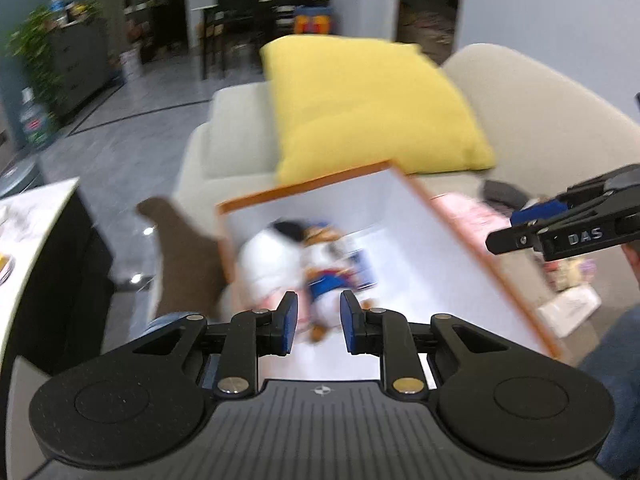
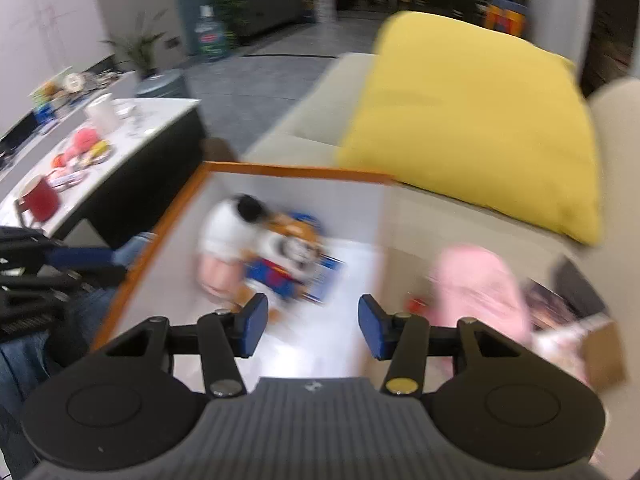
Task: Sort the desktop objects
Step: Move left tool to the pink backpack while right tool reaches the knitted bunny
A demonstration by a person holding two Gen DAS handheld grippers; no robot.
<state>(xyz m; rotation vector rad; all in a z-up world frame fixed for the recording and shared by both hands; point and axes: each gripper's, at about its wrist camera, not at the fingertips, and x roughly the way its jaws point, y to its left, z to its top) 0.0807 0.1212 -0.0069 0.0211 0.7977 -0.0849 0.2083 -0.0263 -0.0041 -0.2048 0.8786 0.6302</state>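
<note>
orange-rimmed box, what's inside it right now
Inside the orange-rimmed box lie soft toys: a white and pink plush, a blue and orange doll, plus a blue card. Motion blur hides details, and anything under the toys is covered.

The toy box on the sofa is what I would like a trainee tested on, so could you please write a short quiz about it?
1. True or false: the left claw grips a toy.
2. What colour is the rim of the box?
3. Which lies outside the box, on the sofa? A) the pink soft thing B) the plush toys C) the yellow cushion only

Key: 1. False, both claws (right claw) are open and hold nothing. 2. Orange. 3. A.
</note>
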